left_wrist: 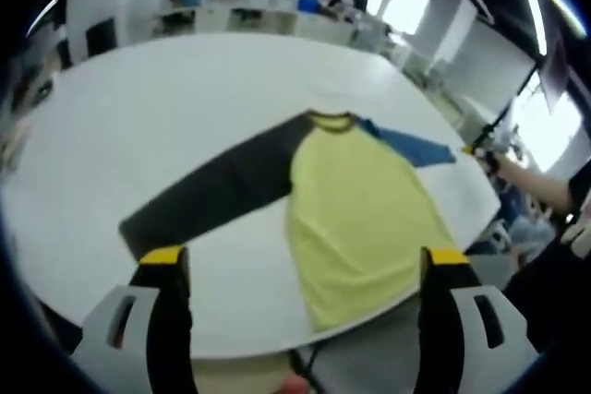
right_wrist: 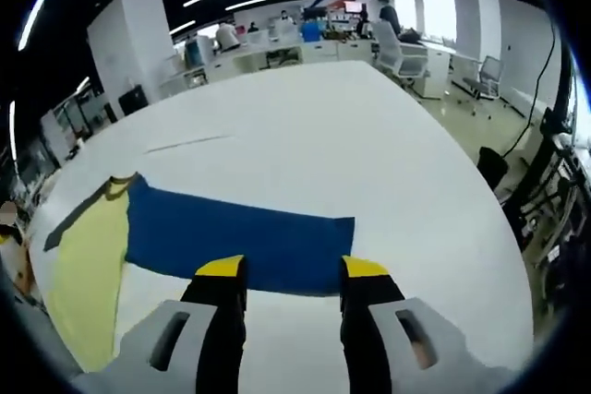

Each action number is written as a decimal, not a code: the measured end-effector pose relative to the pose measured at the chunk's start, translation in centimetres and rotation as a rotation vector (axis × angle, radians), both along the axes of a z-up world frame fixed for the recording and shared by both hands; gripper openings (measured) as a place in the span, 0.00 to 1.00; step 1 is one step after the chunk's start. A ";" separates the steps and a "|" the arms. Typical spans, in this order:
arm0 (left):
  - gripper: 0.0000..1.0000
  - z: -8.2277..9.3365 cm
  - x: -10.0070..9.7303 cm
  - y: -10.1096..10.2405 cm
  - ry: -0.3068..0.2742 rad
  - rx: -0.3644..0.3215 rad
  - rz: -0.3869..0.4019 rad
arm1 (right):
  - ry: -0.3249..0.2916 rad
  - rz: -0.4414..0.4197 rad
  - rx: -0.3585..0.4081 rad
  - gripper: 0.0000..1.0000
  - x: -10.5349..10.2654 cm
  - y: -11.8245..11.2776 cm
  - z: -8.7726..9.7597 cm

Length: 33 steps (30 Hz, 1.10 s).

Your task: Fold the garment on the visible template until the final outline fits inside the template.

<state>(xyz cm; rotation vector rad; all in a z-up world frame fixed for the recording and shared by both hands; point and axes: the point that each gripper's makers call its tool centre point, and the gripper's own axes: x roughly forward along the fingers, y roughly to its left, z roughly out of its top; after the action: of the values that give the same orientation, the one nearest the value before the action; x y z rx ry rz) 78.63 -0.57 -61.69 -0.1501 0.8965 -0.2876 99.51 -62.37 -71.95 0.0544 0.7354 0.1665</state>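
Right gripper view: my right tongs (right_wrist: 284, 274), parted and holding nothing, hang over the near edge of the blue sleeve (right_wrist: 242, 244), which runs crosswise on the white worktop (right_wrist: 369, 163). My left tongs (left_wrist: 305, 260) gape wide before the shirt's yellow body (left_wrist: 360, 209).

A broad white table (left_wrist: 138, 126) carries a shirt (left_wrist: 360, 209) spread flat: yellow body, dark sleeve (left_wrist: 212, 191) stretched left, blue sleeve (right_wrist: 240, 242) stretched right. A faint thin line, possibly a seam (right_wrist: 189, 144), crosses the far tabletop.
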 end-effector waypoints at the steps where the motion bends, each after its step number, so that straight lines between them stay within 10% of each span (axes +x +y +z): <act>1: 0.99 0.0 0.1 -0.1 0.000 0.002 -0.004 | 0.007 -0.007 0.000 0.39 0.1 -0.1 -0.2; 33: 0.99 -1.7 2.2 -1.8 0.040 0.029 -0.010 | 0.077 0.027 -0.166 0.17 5.1 -3.3 -4.8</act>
<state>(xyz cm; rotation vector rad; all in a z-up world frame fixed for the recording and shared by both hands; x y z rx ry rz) 80.88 -2.39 -63.39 -0.1253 0.9410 -0.2819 104.56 -65.67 -76.76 -0.1078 0.8251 0.1295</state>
